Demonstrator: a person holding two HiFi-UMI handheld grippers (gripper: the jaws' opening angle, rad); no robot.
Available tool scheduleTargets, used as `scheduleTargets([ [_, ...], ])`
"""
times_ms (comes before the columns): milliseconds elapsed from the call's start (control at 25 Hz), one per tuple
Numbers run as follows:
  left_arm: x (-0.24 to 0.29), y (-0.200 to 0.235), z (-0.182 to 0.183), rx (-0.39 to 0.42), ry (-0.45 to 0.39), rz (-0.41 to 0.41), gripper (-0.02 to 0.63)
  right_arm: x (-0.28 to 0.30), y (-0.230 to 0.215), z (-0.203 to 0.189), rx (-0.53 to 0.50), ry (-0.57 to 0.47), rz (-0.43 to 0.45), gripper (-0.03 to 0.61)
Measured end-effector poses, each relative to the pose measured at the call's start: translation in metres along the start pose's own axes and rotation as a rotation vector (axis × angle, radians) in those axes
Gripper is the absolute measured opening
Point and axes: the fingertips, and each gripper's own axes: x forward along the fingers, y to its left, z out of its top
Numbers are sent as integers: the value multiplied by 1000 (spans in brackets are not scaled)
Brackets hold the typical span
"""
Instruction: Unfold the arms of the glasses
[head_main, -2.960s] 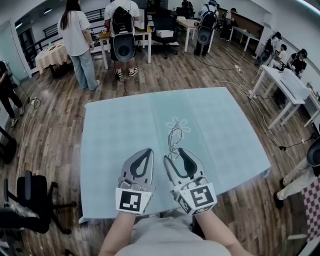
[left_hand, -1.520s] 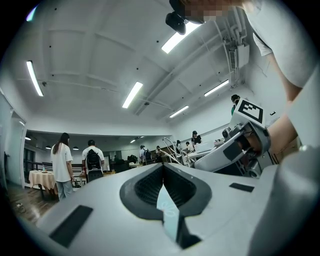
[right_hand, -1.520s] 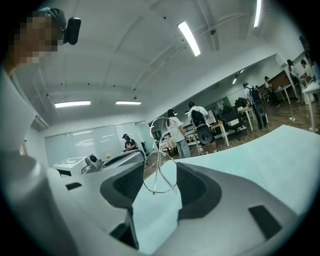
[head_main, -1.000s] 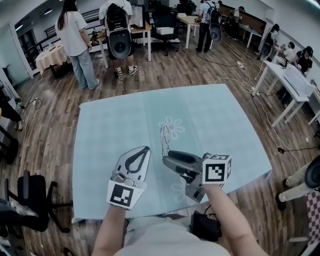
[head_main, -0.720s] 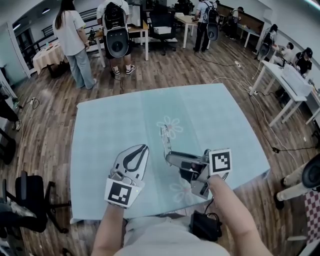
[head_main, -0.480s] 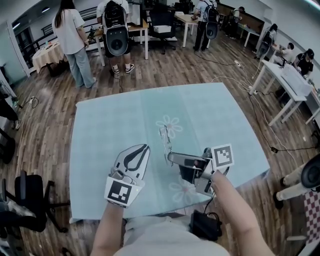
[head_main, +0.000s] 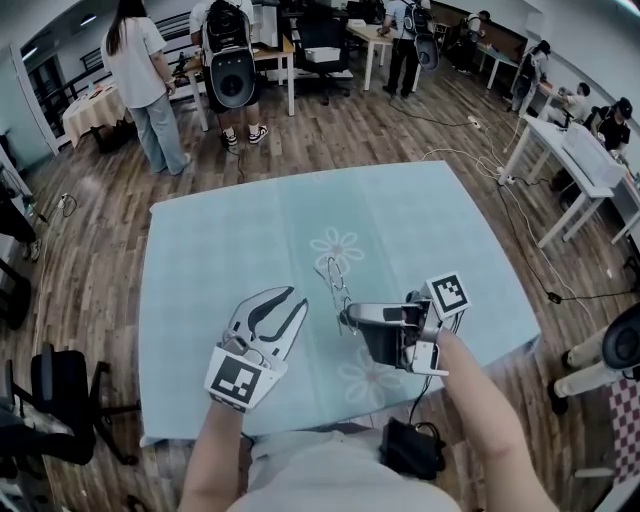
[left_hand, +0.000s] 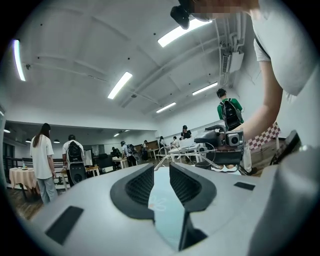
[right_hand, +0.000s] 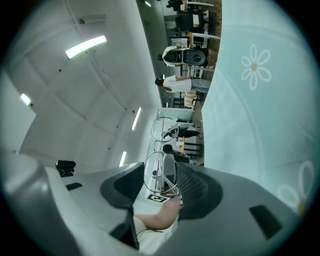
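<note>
Thin wire-framed glasses hang above the light blue tablecloth, and my right gripper is shut on their lower end. That gripper lies rolled on its side and points left. In the right gripper view the glasses stand between the two pads, lenses stacked away from the camera. My left gripper hovers just left of them; its jaws are opening with nothing between them. In the left gripper view the left gripper shows a clear gap, and the glasses sit beyond it to the right.
Flower prints mark the cloth near the glasses. Several people stand past the table's far edge among desks. A black office chair stands at the left, and white tables and floor cables are at the right.
My right gripper has rolled further onto its side with the glasses in it. The left jaws, shut before, now stand apart. Both hands stayed in about the same place.
</note>
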Motion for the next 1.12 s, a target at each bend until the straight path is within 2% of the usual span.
scheduleTargets([
  [120,0,-4,-4,11,11,-37,117,2,0,-8,33,26,37,206],
  [320,-3,0,-10,16,26,-88,120,6,6,-21,25,64,74,206],
  [520,7,-2,-9,95,25,-161,129,7,7,-25,5,107,62,206],
  [720,9,-4,-13,101,30,-226,129,12,7,-35,-28,151,43,210],
  [880,16,-3,-13,89,29,-245,129,8,7,-36,-23,165,36,209],
  [960,18,-2,-13,75,24,-254,125,6,6,-36,-18,169,32,209],
  [1120,22,-8,-15,61,21,-293,69,0,5,-33,-8,166,37,209],
])
